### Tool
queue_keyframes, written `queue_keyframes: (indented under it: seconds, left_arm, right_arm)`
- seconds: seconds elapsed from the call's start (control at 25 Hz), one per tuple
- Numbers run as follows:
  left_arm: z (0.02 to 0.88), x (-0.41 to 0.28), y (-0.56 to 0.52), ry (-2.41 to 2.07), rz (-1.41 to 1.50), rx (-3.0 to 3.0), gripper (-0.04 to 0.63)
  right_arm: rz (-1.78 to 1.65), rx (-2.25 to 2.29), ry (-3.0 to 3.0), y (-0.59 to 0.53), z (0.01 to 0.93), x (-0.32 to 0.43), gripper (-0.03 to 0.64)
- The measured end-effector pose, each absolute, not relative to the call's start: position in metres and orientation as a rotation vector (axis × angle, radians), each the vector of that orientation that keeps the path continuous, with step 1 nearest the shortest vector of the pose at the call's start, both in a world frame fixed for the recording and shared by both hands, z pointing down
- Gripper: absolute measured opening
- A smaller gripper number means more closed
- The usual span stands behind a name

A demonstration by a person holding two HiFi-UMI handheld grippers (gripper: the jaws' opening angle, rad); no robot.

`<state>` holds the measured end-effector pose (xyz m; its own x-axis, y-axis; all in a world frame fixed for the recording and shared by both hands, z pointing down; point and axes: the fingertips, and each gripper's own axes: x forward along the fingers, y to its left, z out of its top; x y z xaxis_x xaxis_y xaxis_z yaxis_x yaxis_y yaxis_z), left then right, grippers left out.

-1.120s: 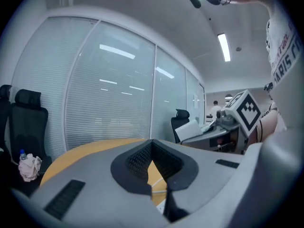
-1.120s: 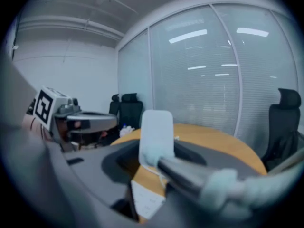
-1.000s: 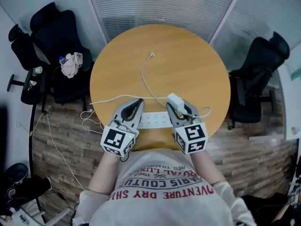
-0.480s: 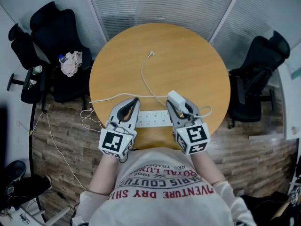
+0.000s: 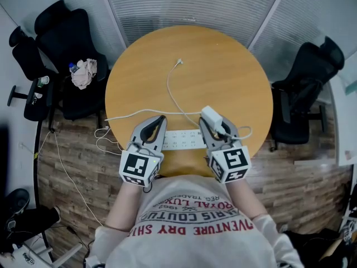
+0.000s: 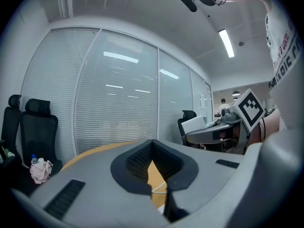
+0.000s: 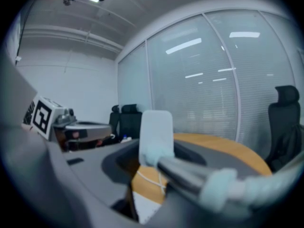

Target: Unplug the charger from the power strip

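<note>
Lower centre: right tool (image 5: 212, 121) clenched on the white charger (image 5: 210, 115), at the right end of the power strip (image 5: 181, 140) on the table (image 5: 223, 66). Left tool (image 5: 160, 119), jaws together and empty, at the strip's left end.

Office meeting room, blinded glass partitions (image 5: 195, 4), swivel chairs (image 5: 61, 38), round table (image 5: 223, 71)

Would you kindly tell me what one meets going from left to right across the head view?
pair of black chairs → left gripper → power strip → right gripper → single black chair
</note>
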<state>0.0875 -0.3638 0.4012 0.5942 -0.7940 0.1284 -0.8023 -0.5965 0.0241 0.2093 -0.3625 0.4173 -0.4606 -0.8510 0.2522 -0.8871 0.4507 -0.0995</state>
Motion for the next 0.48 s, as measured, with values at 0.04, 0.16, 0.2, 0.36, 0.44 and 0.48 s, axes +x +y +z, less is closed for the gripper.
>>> queue_keyframes:
  seconds: [0.04, 0.16, 0.2, 0.36, 0.44, 0.48]
  left_arm:
    - [0.4006, 0.0885, -0.3635, -1.367, 0.157, 2.735, 0.034]
    - [0.4002, 0.09, -0.3621, -1.359, 0.165, 2.744, 0.034]
    - [0.4003, 0.0908, -0.3617, -1.358, 0.174, 2.748, 0.034]
    - [0.4033, 0.093, -0.3605, -1.365, 0.226, 2.756, 0.034]
    - [0.4043, 0.0931, -0.3596, -1.367, 0.237, 2.753, 0.034]
    - [0.4047, 0.0931, -0.3592, -1.368, 0.242, 2.752, 0.034]
  right_arm:
    - [0.325, 1.535, -2.532, -0.3627, 0.4167, 0.2098, 0.155]
    - [0.317, 1.541, -2.534, -0.3633, 0.4151, 0.2091, 0.155]
    - [0.315, 1.54, -2.534, -0.3632, 0.4149, 0.2087, 0.155]
    - [0.325, 1.556, -2.511, -0.362, 0.4174, 0.2107, 0.155]
    - [0.336, 1.569, -2.491, -0.3611, 0.4199, 0.2128, 0.155]
    - [0.342, 1.574, -2.482, -0.3608, 0.4211, 0.2138, 0.155]
